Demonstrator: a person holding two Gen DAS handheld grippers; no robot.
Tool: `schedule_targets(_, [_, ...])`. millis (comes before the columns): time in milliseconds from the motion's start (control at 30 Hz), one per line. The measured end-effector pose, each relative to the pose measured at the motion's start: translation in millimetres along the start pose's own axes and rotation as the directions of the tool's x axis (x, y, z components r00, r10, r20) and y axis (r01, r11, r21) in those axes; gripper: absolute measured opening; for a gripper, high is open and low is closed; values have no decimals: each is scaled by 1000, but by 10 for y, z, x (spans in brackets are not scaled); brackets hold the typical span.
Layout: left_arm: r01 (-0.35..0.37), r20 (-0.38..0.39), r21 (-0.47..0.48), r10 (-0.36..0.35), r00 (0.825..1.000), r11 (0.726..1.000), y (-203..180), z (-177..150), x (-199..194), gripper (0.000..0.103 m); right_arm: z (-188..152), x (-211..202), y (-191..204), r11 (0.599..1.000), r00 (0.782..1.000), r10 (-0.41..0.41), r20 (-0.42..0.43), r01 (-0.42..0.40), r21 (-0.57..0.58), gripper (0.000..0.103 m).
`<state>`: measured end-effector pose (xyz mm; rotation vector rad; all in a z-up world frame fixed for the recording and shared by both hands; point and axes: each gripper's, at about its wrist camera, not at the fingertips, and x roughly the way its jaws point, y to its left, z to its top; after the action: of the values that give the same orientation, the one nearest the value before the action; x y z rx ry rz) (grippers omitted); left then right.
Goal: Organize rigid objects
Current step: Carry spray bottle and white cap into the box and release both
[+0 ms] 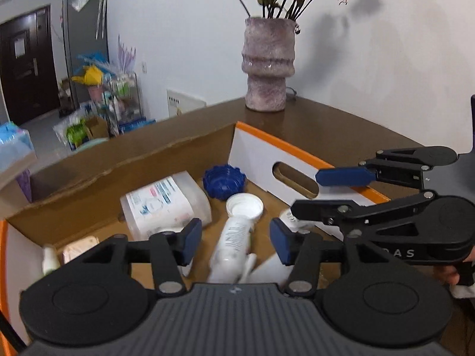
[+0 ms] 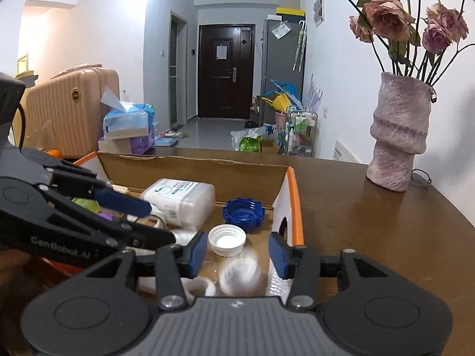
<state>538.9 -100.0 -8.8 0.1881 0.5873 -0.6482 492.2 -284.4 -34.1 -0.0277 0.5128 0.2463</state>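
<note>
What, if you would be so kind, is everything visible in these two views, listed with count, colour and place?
cardboard box: one, brown with white and orange end walls, on the table, open.
blue cap: one, blue, in the box near the end wall.
white cap: one, white, in the box just in front of the blue cap.
rectangular container: one, translucent white with a printed label, lying in the box.
white bottle: one, white, blurred, lying in the box.
vase: one, mauve, on the table, holding dried pink roses.
left gripper: black with blue pads, open over the box.
right gripper: same colours, open over the box.
</note>
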Motion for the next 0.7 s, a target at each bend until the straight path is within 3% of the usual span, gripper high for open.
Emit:
schedule_targets(100, [26, 48, -32, -24, 999, 999, 32, -16, -65, 55, -3, -59, -63, 1000, 1000, -1, 26, 0, 28, 52])
schedule_targets(367, [-27, 42, -54, 29, 999, 998, 124, 43, -137, 56, -41, -50, -115, 997, 999, 5, 48, -8, 71, 53])
schedule_targets(567, [-138, -5, -120, 139, 990, 983, 259, 4, -380, 56, -71, -27, -11, 999, 999, 6, 40, -7, 40, 55])
schedule_targets(700, [-225, -18, -167, 225, 974, 960, 301, 2, -664, 56, 0, -101, 55, 999, 999, -6, 49, 4, 48, 55])
